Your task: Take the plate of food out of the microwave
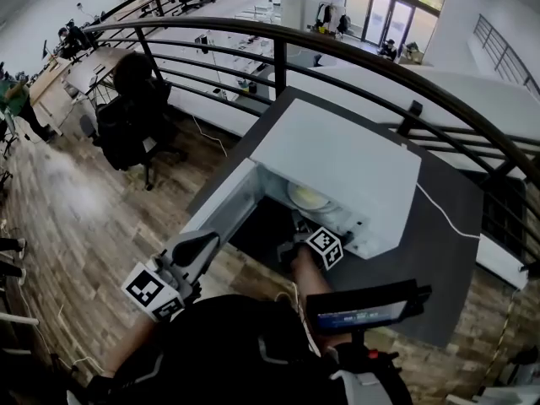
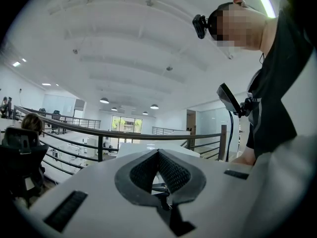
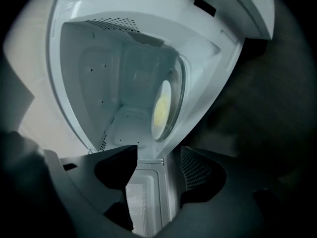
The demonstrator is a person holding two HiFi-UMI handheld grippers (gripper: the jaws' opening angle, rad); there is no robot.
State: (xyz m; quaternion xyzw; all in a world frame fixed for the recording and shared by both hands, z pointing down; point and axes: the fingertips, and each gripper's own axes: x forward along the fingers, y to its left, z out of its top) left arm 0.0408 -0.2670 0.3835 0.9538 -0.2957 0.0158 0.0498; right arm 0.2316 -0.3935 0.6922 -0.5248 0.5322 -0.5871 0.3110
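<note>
A white microwave (image 1: 337, 154) stands on a dark table, its door (image 1: 215, 209) swung open to the left. Inside, on the glass turntable, lies a plate of yellow food (image 1: 308, 197). My right gripper (image 1: 302, 229) is at the front of the opening, just short of the plate. In the right gripper view the plate (image 3: 161, 109) lies ahead in the cavity and my right gripper (image 3: 158, 155) is open, straddling the door's edge (image 3: 143, 197) without gripping it. My left gripper (image 1: 196, 247) hangs back left of the door, pointing up. Its pads (image 2: 171, 170) meet with nothing held.
The dark table (image 1: 447, 260) runs right and toward me, with a white cable (image 1: 447, 218) across it. A black curved railing (image 1: 278, 45) passes behind the microwave. A black office chair (image 1: 126, 125) stands on the wooden floor at left. A screen device (image 1: 363, 310) hangs at my chest.
</note>
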